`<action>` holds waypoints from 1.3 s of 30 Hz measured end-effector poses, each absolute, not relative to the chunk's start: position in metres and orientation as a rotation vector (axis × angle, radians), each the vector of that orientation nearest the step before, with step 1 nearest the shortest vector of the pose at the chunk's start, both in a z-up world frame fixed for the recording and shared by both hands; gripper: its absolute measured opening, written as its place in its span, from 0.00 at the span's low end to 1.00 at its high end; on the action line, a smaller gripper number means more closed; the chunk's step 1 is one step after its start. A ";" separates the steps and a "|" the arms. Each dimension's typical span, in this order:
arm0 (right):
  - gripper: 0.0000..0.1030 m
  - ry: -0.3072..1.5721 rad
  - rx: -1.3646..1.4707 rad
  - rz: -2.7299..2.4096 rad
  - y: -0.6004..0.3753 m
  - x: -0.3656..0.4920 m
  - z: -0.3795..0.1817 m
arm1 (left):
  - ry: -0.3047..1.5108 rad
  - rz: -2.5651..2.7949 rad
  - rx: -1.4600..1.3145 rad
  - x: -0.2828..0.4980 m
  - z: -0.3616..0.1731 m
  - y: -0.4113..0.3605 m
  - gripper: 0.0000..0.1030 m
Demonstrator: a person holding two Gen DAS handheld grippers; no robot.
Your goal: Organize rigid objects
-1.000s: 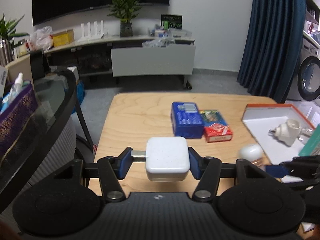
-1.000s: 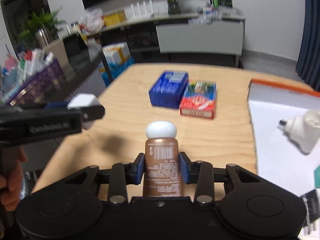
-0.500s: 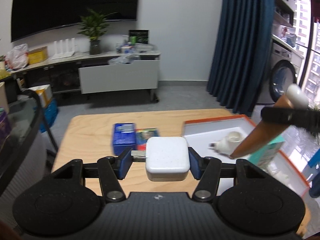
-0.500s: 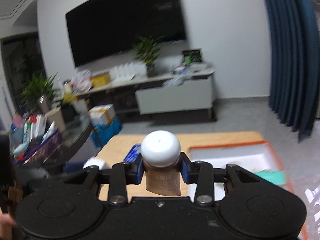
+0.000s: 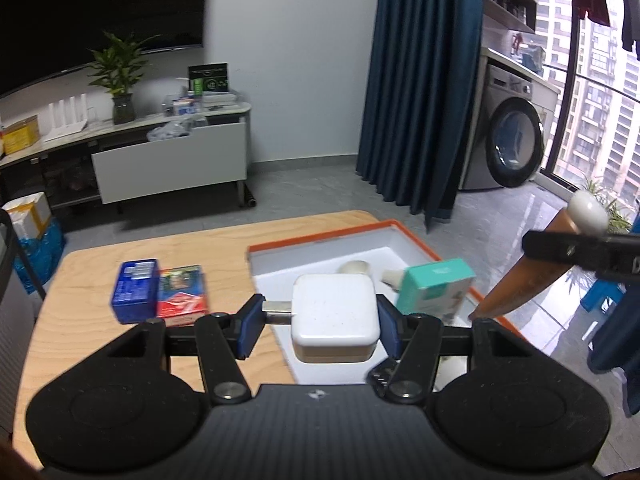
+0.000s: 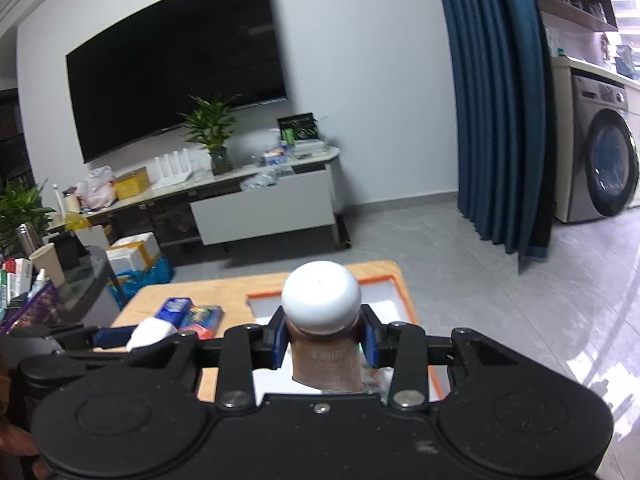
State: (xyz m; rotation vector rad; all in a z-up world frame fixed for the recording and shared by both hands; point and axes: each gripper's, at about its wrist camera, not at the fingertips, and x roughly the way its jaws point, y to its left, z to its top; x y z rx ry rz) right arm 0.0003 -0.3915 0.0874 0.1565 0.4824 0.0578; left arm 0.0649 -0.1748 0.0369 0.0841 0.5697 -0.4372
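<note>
My left gripper (image 5: 318,326) is shut on a white square charger (image 5: 334,320) and holds it above the near left part of the orange-rimmed white tray (image 5: 320,236). My right gripper (image 6: 324,344) is shut on a brown tube with a round white cap (image 6: 322,300), tilted cap up above the tray's right side; the tube also shows in the left wrist view (image 5: 532,276). In the tray lie a white plug adapter (image 5: 356,268) and a teal box (image 5: 434,288). The left gripper with the charger (image 6: 150,330) shows in the right wrist view.
A blue box (image 5: 134,294) and a red card pack (image 5: 182,296) lie side by side on the wooden table (image 5: 80,300), left of the tray. A dark round side table (image 6: 76,284) with clutter stands to the left. A curtain and a washing machine stand beyond the table.
Both grippers have lifted and swung right from over the bare table to over the tray, each still holding its object. The brown tube has tilted up from lying forward.
</note>
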 end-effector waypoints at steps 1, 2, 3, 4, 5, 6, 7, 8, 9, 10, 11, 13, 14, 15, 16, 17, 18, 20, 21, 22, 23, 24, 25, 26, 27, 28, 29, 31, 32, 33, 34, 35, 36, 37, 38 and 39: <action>0.43 0.488 0.163 0.055 -0.395 -0.001 0.085 | 0.571 -0.441 0.086 0.063 0.036 -0.179 0.57; 0.43 0.491 0.168 0.054 -0.398 -0.002 0.082 | 0.572 -0.444 0.089 0.063 0.035 -0.182 0.57; 0.43 0.495 0.172 0.052 -0.401 -0.004 0.080 | 0.572 -0.446 0.094 0.060 0.034 -0.186 0.57; 0.43 0.498 0.174 0.051 -0.403 -0.005 0.077 | 0.574 -0.450 0.098 0.059 0.034 -0.190 0.57; 0.43 0.502 0.175 0.052 -0.405 -0.005 0.076 | 0.576 -0.452 0.100 0.058 0.033 -0.192 0.57; 0.43 0.505 0.176 0.052 -0.406 -0.006 0.074 | 0.577 -0.453 0.101 0.057 0.033 -0.194 0.57; 0.43 0.510 0.174 0.054 -0.407 -0.006 0.073 | 0.579 -0.454 0.102 0.057 0.032 -0.196 0.57; 0.43 0.515 0.171 0.055 -0.407 -0.006 0.072 | 0.580 -0.453 0.103 0.056 0.032 -0.197 0.57; 0.43 0.520 0.169 0.058 -0.406 -0.005 0.071 | 0.580 -0.452 0.105 0.056 0.032 -0.198 0.57; 0.43 0.525 0.166 0.062 -0.408 -0.005 0.070 | 0.578 -0.451 0.107 0.055 0.032 -0.198 0.57; 0.43 0.528 0.162 0.064 -0.408 -0.006 0.069 | 0.578 -0.450 0.107 0.054 0.032 -0.199 0.57; 0.43 0.531 0.150 0.065 -0.406 -0.006 0.069 | 0.579 -0.448 0.106 0.053 0.032 -0.200 0.57; 0.43 0.531 0.148 0.063 -0.406 -0.006 0.069 | 0.579 -0.445 0.105 0.053 0.032 -0.200 0.57; 0.43 0.532 0.148 0.062 -0.405 -0.005 0.069 | 0.579 -0.443 0.106 0.052 0.032 -0.201 0.57; 0.43 0.531 0.147 0.060 -0.404 -0.004 0.070 | 0.579 -0.441 0.105 0.051 0.032 -0.201 0.57; 0.43 0.528 0.143 0.055 -0.403 -0.005 0.070 | 0.580 -0.439 0.105 0.051 0.032 -0.202 0.57; 0.43 0.526 0.136 0.051 -0.403 -0.005 0.070 | 0.580 -0.436 0.105 0.049 0.033 -0.202 0.57; 0.43 0.526 0.125 0.048 -0.403 -0.005 0.071 | 0.581 -0.432 0.099 0.049 0.033 -0.203 0.57; 0.43 0.526 0.123 0.047 -0.402 -0.005 0.071 | 0.581 -0.430 0.096 0.049 0.033 -0.202 0.57; 0.43 0.528 0.121 0.047 -0.403 -0.006 0.071 | 0.581 -0.427 0.093 0.048 0.033 -0.203 0.57; 0.43 0.528 0.120 0.045 -0.403 -0.006 0.072 | 0.581 -0.423 0.090 0.048 0.033 -0.202 0.57; 0.43 0.529 0.117 0.043 -0.403 -0.006 0.072 | 0.580 -0.421 0.087 0.047 0.034 -0.202 0.57; 0.43 0.530 0.114 0.040 -0.403 -0.007 0.072 | 0.580 -0.419 0.085 0.047 0.034 -0.202 0.57; 0.43 0.532 0.112 0.039 -0.403 -0.007 0.072 | 0.581 -0.415 0.084 0.047 0.034 -0.202 0.57; 0.43 0.534 0.110 0.038 -0.403 -0.007 0.072 | 0.581 -0.415 0.083 0.047 0.034 -0.202 0.57; 0.43 0.536 0.108 0.038 -0.403 -0.007 0.072 | 0.581 -0.416 0.081 0.047 0.035 -0.202 0.57; 0.43 0.539 0.105 0.037 -0.403 -0.007 0.072 | 0.582 -0.415 0.081 0.046 0.035 -0.202 0.57; 0.43 0.545 0.099 0.038 -0.403 -0.007 0.071 | 0.581 -0.415 0.079 0.046 0.036 -0.203 0.57; 0.43 0.548 0.097 0.039 -0.402 -0.006 0.071 | 0.581 -0.415 0.078 0.046 0.036 -0.203 0.57; 0.43 0.550 0.095 0.039 -0.402 -0.006 0.071 | 0.580 -0.414 0.077 0.046 0.036 -0.202 0.57; 0.43 0.551 0.093 0.038 -0.401 -0.006 0.071 | 0.580 -0.413 0.075 0.046 0.036 -0.202 0.57; 0.43 0.552 0.091 0.037 -0.401 -0.005 0.071 | 0.581 -0.415 0.072 0.046 0.036 -0.202 0.57; 0.43 0.553 0.090 0.037 -0.401 -0.005 0.071 | 0.582 -0.416 0.072 0.046 0.036 -0.202 0.57; 0.43 0.556 0.089 0.037 -0.401 -0.005 0.070 | 0.581 -0.415 0.072 0.045 0.036 -0.202 0.57; 0.43 0.556 0.089 0.037 -0.401 -0.005 0.070 | 0.582 -0.416 0.072 0.046 0.036 -0.202 0.57; 0.43 0.557 0.087 0.037 -0.401 -0.005 0.070 | 0.584 -0.419 0.070 0.046 0.036 -0.202 0.57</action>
